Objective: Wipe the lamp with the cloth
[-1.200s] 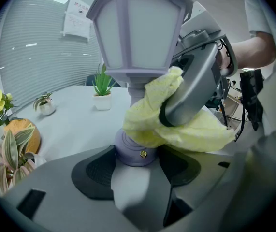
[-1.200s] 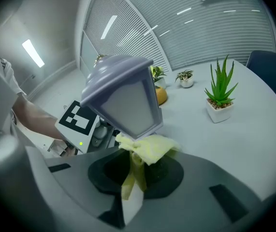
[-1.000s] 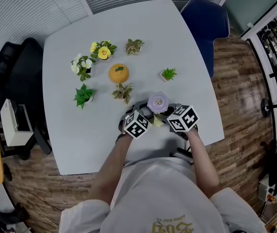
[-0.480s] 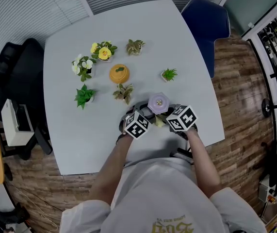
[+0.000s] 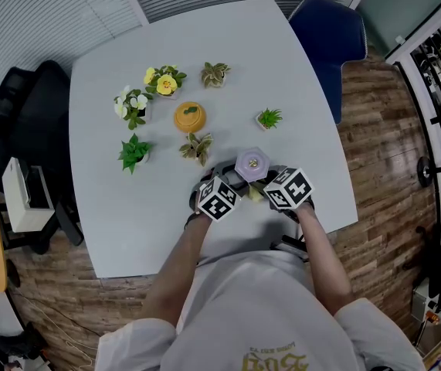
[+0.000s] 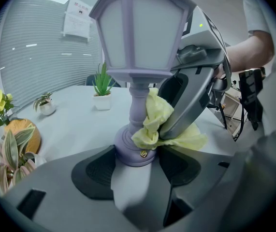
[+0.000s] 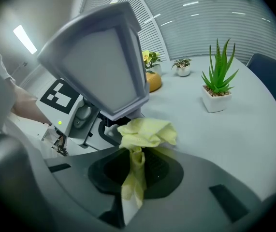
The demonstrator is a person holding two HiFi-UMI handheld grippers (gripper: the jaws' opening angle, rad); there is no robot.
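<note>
Bright, even light; gripper views fisheye-warped, dark-cornered.

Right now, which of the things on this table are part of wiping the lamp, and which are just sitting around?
In the job: lamp, base gripped by the left hand-held gripper; yellow cloth, pinched in the right hand-held gripper.
Just lying about: potted plants, orange round thing, blue chair.

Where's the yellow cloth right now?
In the left gripper view the cloth is bunched against the right side of the purple lamp, on its stem just above the base, pinched in the right gripper.
</note>
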